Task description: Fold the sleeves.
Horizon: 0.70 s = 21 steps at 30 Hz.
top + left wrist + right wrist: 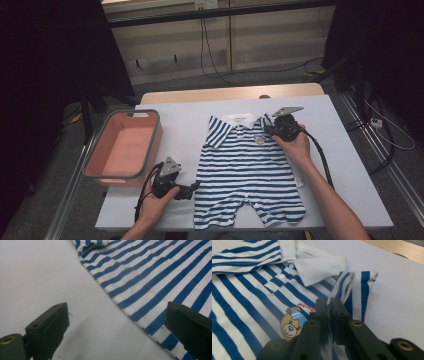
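The striped romper [247,170] lies flat on the tabletop [345,165], nothing folded yet (basket [122,145] waits empty); right gripper [329,305] fingers pinch its sleeve, left gripper [117,322] fingers gape wide at the hem

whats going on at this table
A person is working on a blue-and-white striped baby romper laid flat on a white table, with a gripper in each hand. The right gripper is shut on the cloth at the sleeve by the collar. The left gripper sits open at the romper's side edge, not gripping it yet. A pink bin stands to the left, apart from the romper.
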Each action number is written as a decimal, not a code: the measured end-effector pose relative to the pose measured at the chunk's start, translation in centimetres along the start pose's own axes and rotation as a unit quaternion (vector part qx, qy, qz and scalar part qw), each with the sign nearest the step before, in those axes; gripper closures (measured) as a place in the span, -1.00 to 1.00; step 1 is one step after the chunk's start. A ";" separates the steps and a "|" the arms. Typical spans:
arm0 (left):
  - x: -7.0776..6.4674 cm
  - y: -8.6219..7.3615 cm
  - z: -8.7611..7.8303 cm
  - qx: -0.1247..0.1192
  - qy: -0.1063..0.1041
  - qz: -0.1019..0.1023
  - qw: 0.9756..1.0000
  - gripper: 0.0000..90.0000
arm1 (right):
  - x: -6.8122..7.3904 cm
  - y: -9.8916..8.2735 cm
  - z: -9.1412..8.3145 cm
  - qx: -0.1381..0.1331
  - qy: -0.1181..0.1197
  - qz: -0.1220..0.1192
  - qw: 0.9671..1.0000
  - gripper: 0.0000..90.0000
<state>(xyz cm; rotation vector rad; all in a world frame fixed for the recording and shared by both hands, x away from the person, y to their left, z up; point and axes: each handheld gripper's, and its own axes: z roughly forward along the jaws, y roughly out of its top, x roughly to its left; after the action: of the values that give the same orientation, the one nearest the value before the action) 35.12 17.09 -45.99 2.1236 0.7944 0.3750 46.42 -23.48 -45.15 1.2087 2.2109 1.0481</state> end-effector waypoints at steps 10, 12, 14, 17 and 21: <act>0.0 0.0 -0.1 -0.001 0.000 0.000 1.000 -0.87 | -0.3 -0.1 -0.5 0.009 0.012 0.000 1.000 0.55; 0.0 0.0 -0.2 -0.001 0.000 -0.001 1.000 -0.87 | -0.2 0.0 -0.7 0.014 0.010 -0.004 1.000 0.48; 0.1 0.0 -0.2 -0.001 0.001 -0.002 1.000 -0.87 | 0.0 0.1 -1.1 0.018 0.005 -0.013 1.000 0.47; 0.1 0.0 -0.1 0.000 0.002 -0.001 1.000 -0.87 | 0.1 0.0 -1.9 0.025 -0.001 -0.027 0.999 0.45; 0.0 0.0 -0.1 -0.003 0.001 0.000 1.000 -0.87 | 0.3 -0.8 -2.3 0.042 -0.014 -0.042 0.998 0.39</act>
<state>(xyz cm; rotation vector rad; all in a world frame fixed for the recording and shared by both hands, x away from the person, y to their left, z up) 35.04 17.13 -45.93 2.1181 0.7923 0.3788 44.34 -24.45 -44.30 1.1467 2.2841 0.9083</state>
